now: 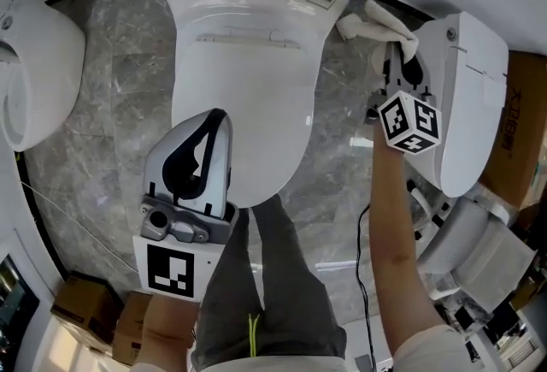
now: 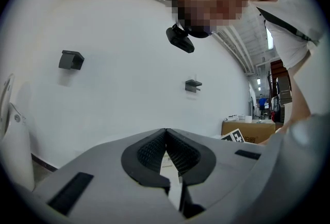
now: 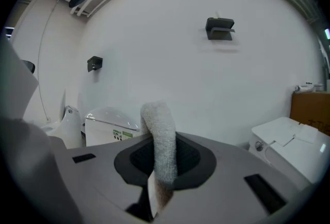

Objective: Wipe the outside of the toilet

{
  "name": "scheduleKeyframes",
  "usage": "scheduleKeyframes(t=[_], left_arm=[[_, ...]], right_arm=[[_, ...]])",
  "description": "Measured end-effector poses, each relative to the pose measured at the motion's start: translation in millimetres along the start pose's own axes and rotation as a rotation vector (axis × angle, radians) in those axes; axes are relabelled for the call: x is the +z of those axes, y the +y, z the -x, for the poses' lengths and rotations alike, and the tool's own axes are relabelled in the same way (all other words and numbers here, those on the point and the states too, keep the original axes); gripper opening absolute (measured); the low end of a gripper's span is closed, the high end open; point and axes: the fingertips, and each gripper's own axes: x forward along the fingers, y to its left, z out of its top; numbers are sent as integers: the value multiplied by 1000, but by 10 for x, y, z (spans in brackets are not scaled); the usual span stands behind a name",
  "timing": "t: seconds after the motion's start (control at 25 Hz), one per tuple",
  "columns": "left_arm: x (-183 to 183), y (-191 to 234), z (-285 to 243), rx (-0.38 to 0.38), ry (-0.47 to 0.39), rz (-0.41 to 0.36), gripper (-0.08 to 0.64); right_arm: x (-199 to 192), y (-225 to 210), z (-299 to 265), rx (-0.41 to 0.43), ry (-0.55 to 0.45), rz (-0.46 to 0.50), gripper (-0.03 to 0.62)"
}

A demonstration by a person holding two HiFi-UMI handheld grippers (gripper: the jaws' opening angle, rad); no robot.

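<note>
Grey marble floor is seen round the toilet; cloth, clamped in the right gripper (left gripper closed, empty), is judged poised for pressing onto its side

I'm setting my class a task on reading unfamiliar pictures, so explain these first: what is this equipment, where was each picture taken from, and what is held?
There is no robot: a person holds a two-jaw gripper in each hand. The head view comes from a camera on the person's head, looking down at a white toilet, lid closed, on a grey stone floor. The two gripper views come from cameras riding on each gripper, looking along its jaws. The left gripper has its jaws shut on nothing. The right gripper has its jaws shut on a white cloth, held beside the toilet, near its tank, on the person's right.
</note>
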Motion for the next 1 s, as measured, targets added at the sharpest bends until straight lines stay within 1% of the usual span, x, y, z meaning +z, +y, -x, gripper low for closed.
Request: scheduleKeyframes(t=[0.08, 0.2, 0.28, 0.36, 0.44, 0.56, 0.68, 0.84, 1.0], left_arm=[[161, -18, 67, -7, -2, -1, 17], [429, -31, 163, -13, -12, -3, 17], [586, -32, 231, -20, -16, -6, 17], [727, -23, 302, -26, -19, -7, 17], [849, -7, 384, -29, -20, -6, 17], [997, 7, 470, -35, -23, -3, 17], [1110, 58, 491, -40, -31, -19, 17], [1216, 295, 504, 4, -56, -24, 17], [1215, 572, 496, 69, -77, -25, 17]], right_arm=[[149, -40, 175, -22, 0, -1, 71], [351, 34, 416, -24, 7, 1, 71], [483, 161, 542, -8, 11, 4, 71], [628, 342, 621, 25, 15, -1, 71], [779, 579, 657, 79, 26, -24, 71], [1045, 1004, 631, 188, 36, -59, 71], [1313, 1467, 531, 308, 30, -49, 71], [1549, 2061, 276, 466, 36, -54, 71], [1629, 2556, -136, 584, 71, -125, 71]])
